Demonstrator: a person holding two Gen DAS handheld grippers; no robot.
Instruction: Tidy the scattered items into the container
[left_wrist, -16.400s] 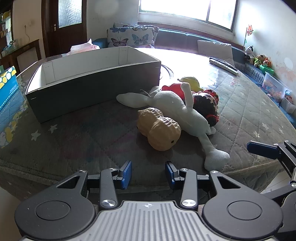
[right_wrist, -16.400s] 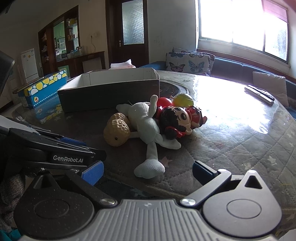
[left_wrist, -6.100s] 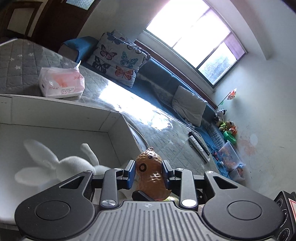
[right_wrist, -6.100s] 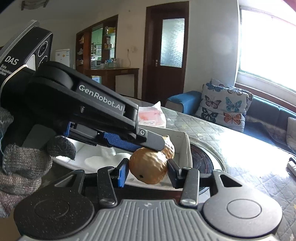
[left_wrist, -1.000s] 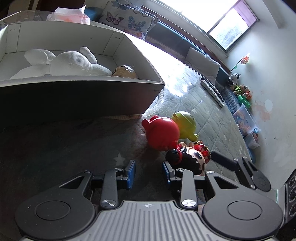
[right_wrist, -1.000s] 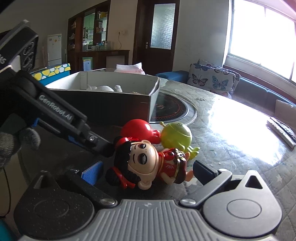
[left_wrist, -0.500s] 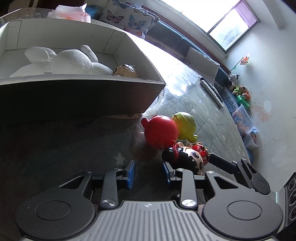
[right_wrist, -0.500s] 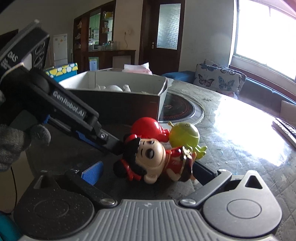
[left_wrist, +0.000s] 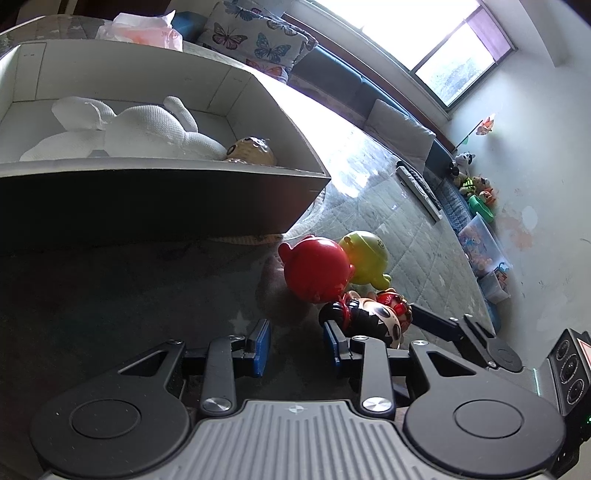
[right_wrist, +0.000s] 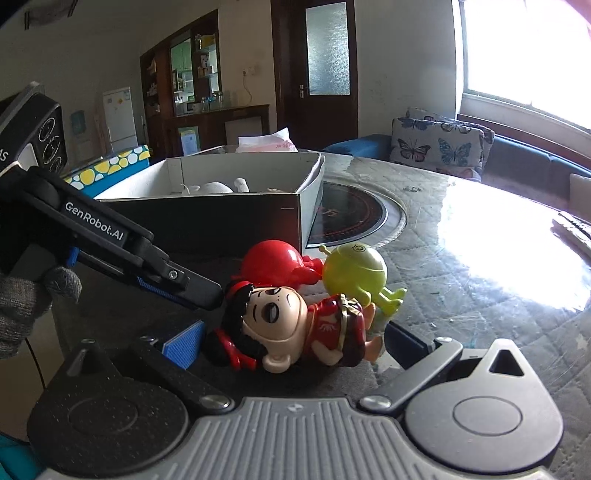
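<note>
A doll with black hair and a red dress (right_wrist: 295, 328) lies on the quilted table between the open jaws of my right gripper (right_wrist: 291, 341); it also shows in the left wrist view (left_wrist: 373, 317). A red round toy (left_wrist: 317, 269) and a green round toy (left_wrist: 364, 256) lie just beyond it. My left gripper (left_wrist: 297, 341) is open and empty, its right finger close to the doll's head. The grey box (left_wrist: 166, 195) holds a white plush rabbit (left_wrist: 140, 134) and a peanut toy (left_wrist: 253, 149).
A pink tissue pack (left_wrist: 144, 31) sits behind the box. A remote control (left_wrist: 419, 192) lies on the far side of the table. A round black hotplate (right_wrist: 351, 218) is set into the table beside the box. A blue carton (right_wrist: 110, 166) stands left.
My right gripper has moved in around the doll, which now lies between its fingers. My left gripper has crept slightly closer to the toys.
</note>
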